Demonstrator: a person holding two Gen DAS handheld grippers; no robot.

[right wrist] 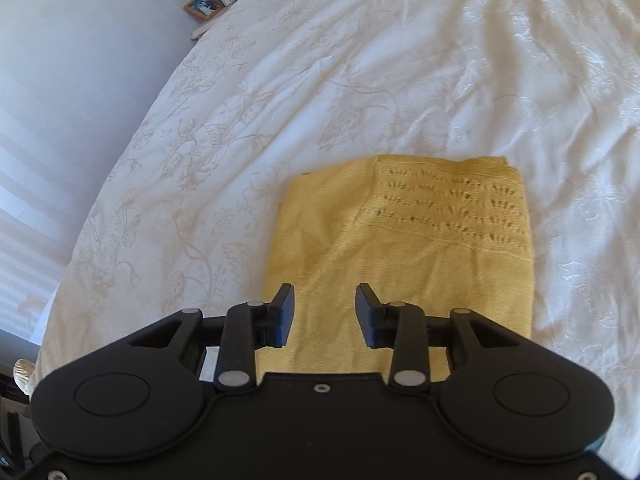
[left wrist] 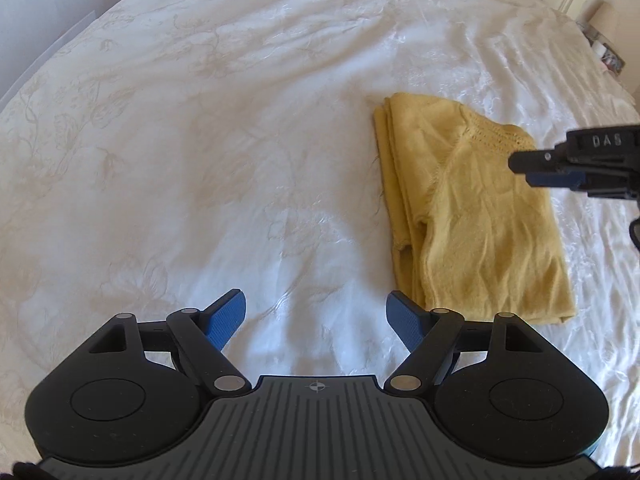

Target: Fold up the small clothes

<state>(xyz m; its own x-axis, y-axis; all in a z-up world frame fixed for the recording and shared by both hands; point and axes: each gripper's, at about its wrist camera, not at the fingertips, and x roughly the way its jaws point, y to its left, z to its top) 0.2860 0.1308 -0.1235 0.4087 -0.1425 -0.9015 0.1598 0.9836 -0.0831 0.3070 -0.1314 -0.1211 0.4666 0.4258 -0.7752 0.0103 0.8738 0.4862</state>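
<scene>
Yellow knit garment (right wrist: 400, 248) folded on bedspread (right wrist: 320, 80).

White letters "DAS" stand on the right claw (left wrist: 536, 168) (black housing).

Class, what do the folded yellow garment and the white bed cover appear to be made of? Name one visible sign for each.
Yellow garment: probably soft knit, matte and fuzzy, with openwork rows. Bed cover: likely woven cloth with slight sheen, showing a raised floral pattern.

Two wrist views angled down over the bedspread (left wrist: 200, 140), sharing the yellow garment (left wrist: 472, 216).
</scene>
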